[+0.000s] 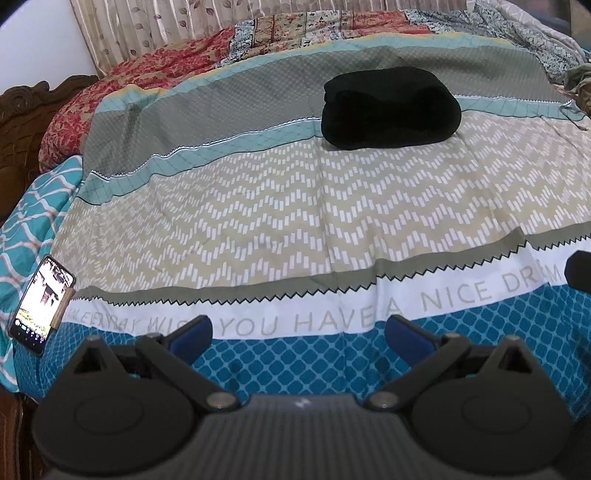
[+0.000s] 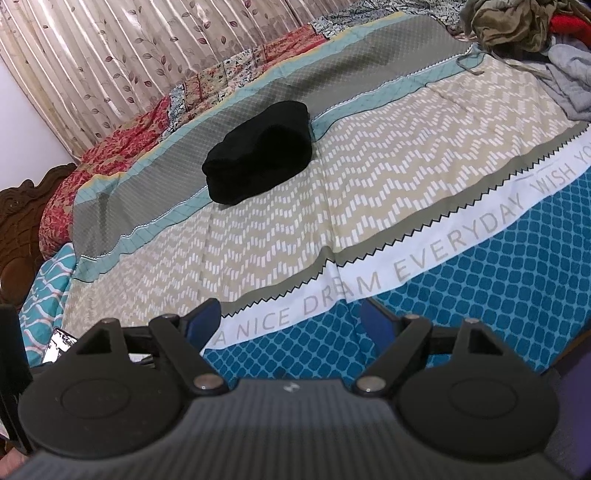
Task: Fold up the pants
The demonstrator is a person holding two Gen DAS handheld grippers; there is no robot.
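The black pants [image 1: 390, 107] lie folded into a thick compact bundle on the patterned bedsheet [image 1: 295, 221], toward the far side of the bed. They also show in the right wrist view [image 2: 260, 151], left of centre. My left gripper [image 1: 298, 332] is open and empty, held over the near blue edge of the sheet, well short of the pants. My right gripper [image 2: 291, 321] is open and empty too, over the white lettered band, also far from the pants.
A lit phone [image 1: 40, 304] lies at the bed's left edge and peeks into the right wrist view [image 2: 59, 345]. A pile of loose clothes [image 2: 524, 33] sits at the far right. A carved wooden headboard [image 1: 22, 122] stands left. Curtains [image 2: 129, 66] hang behind.
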